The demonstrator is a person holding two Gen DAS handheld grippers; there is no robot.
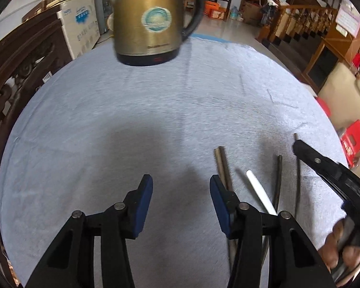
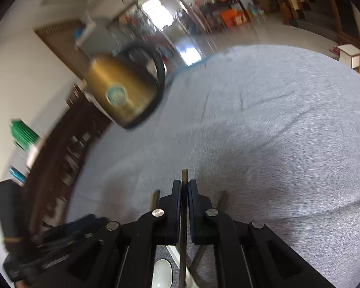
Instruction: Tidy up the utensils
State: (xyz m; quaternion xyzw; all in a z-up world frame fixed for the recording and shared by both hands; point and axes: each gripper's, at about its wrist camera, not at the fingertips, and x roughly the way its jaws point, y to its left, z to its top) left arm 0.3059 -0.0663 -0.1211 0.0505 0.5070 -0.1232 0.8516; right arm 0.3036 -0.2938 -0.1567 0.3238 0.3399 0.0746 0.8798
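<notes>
Clamped between the jaws of the right gripper [image 2: 184,187] is a single dark chopstick [image 2: 184,216], its tip poking out just past the pads and its length running back under the gripper toward the near edge of the bench [image 2: 276,132]. Beside it, the left gripper [image 1: 181,187] hangs with its jaws about half open and nothing between them, above the grey cloth. Just to the right of its right pad lie a pair of brown chopsticks [image 1: 222,165], a white spoon handle [image 1: 261,192] and two more dark chopsticks [image 1: 279,180], all pointing roughly away from the near edge, close together but not neatly aligned. A brass-coloured kettle [image 1: 147,21] stands well apart at the far edge.

The step in hand looks like lifting one chopstick to lay it with its mate. To do it well, the grip should stay firm near the thick end, the stick be kept level so it does not swivel, and be set down parallel to its partner before release.
</notes>
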